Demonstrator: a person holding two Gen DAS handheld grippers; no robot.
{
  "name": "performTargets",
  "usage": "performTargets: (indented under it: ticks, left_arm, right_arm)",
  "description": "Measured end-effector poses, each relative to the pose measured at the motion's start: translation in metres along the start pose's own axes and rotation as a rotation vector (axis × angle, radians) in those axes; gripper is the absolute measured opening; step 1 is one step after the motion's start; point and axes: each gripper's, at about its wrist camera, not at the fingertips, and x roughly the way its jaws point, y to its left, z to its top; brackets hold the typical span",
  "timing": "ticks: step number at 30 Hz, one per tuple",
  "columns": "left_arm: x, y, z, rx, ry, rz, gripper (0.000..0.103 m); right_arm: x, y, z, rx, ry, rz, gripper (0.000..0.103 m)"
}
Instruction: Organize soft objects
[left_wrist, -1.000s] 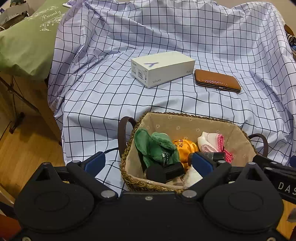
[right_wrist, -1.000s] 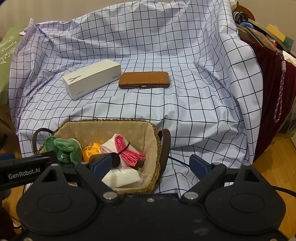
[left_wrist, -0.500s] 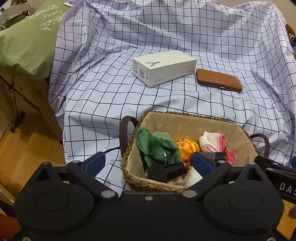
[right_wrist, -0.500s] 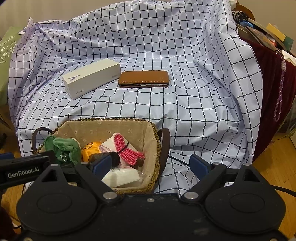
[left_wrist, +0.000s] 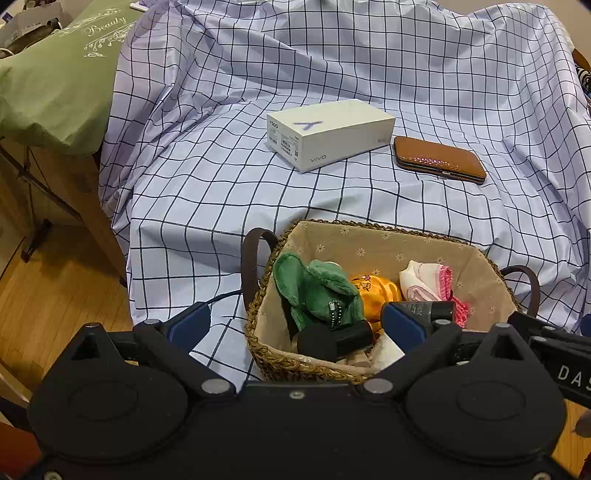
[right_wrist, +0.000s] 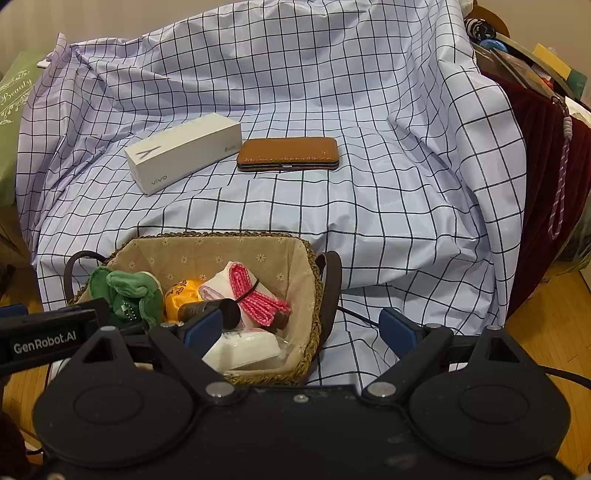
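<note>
A woven basket (left_wrist: 369, 224) with brown handles and a beige lining stands at the front edge of the checked sheet. In it lie a green plush (left_wrist: 317, 288), an orange soft toy (left_wrist: 373, 291), a pink and white cloth bundle (left_wrist: 428, 284), a black cylinder (left_wrist: 332, 339) and a white packet (right_wrist: 243, 349). My left gripper (left_wrist: 295, 325) is open and straddles the basket's left wall without touching it. My right gripper (right_wrist: 301, 328) is open too, straddling the right wall of the basket (right_wrist: 221, 234). Neither holds anything.
A white phone box (left_wrist: 328, 136) and a brown hard case (left_wrist: 439, 158) lie farther back on the checked sheet (left_wrist: 221, 184). A green pillow (left_wrist: 55, 74) is at the left. Dark red fabric (right_wrist: 546, 184) hangs at the right. Wooden floor shows on both sides.
</note>
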Motion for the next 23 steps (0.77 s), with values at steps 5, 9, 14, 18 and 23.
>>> performTargets:
  ticks: [5,9,14,18,23]
  left_arm:
    - [0.0002,0.0003,-0.0003,0.0,0.001,0.0,0.097]
    - [0.0002,0.0004,-0.0007,0.0,0.001,0.001,0.097]
    - [0.0002,0.0,-0.0008,-0.001,0.001,0.001,0.097]
    - [0.0003,0.0006,-0.0022,0.0,0.002,-0.001,0.097]
    - [0.002,-0.0029,-0.0031,0.014,0.004,0.005,0.097]
  right_arm:
    - [0.0004,0.0013,-0.0014,-0.002,0.003,0.001,0.092]
    - [0.0003,0.0012,-0.001,-0.001,0.003,0.0,0.092]
    - [0.0001,0.0013,-0.001,-0.001,0.003,0.001,0.092]
    - [0.0005,0.0017,-0.001,-0.002,0.003,0.001,0.092]
    - [0.0017,0.0032,-0.003,-0.003,0.006,0.003,0.092]
